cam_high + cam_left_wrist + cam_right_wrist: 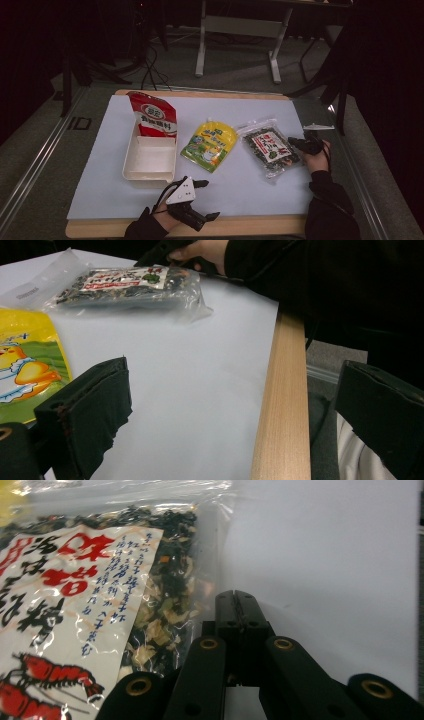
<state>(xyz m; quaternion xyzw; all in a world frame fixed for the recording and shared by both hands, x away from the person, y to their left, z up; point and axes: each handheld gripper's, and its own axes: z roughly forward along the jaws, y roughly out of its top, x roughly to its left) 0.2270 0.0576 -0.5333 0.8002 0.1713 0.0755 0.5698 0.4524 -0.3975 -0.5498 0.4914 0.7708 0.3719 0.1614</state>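
Note:
A clear bag of dark dried flakes [267, 147] with a red-and-white label lies flat at the right of the white sheet. My right gripper [293, 144] is at the bag's right edge, low over the sheet. In the right gripper view its jaws are shut [237, 600], tips against the bag's [100, 580] clear seam; whether film is pinched I cannot tell. My left gripper [209, 200] rests near the front edge with its jaws wide open [232, 425] and nothing between them. It points toward the bag [130, 285].
A yellow spouted pouch [210, 145] lies mid-table. A white tray [150, 175] stands at the left with a red pouch [152, 116] leaning at its far end. The wooden table edge [282, 405] runs close by the left gripper. Desk legs stand beyond the table.

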